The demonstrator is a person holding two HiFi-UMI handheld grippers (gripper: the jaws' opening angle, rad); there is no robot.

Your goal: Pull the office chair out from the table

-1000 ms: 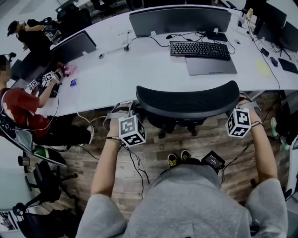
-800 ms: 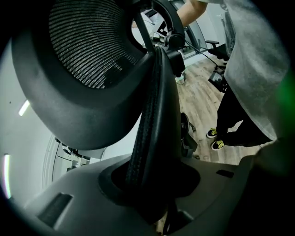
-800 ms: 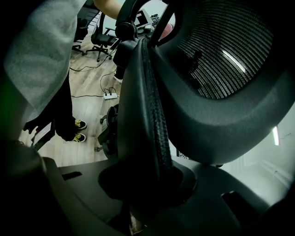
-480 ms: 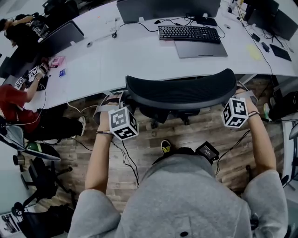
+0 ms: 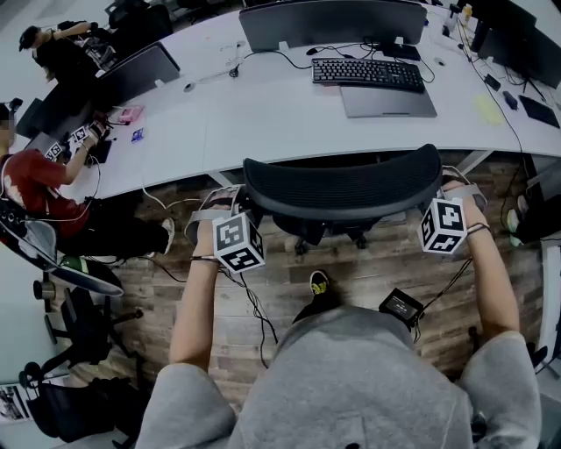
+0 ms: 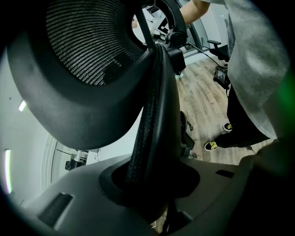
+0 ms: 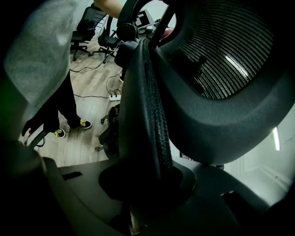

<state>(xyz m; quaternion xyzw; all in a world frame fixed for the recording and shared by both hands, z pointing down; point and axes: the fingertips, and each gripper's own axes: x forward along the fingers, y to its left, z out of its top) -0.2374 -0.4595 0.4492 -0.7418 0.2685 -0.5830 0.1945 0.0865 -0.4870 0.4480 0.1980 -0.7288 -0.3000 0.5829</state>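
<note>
Wearer: grey top (image 5: 351,377) fills the near edge of the head view; 1 shoe (image 5: 320,282) with a yellow patch shows on the wooden floor (image 5: 280,289).
Black box: small, hanging on a cable just right of the shoe (image 5: 401,306).
Left gripper: (image 5: 235,210) clamped on the left edge of the backrest; in the left gripper view the padded rim (image 6: 146,138) runs straight down into the mouth between the narrow-set jaws.
Right gripper: (image 5: 451,197) clamped the same way on the right edge; in the right gripper view the rim (image 7: 154,124) sits between the jaws, which stand narrow.
Office chair: (image 5: 329,230) black, between the 2 grippers, its base on the floor just near of the table.
Backrest: (image 5: 344,186) curved, mesh-faced, its top close to the table's near edge.
Table: (image 5: 263,114) long, white, curving across the far half.
Keyboard: (image 5: 368,73) black, far side of the chair, with a grey pad (image 5: 388,101) just near of it.
Monitor: (image 5: 331,24) at the far edge; a second monitor (image 5: 140,74) stands to the far left.
Person in red: (image 5: 31,188) seated at the left end of the table.
</note>
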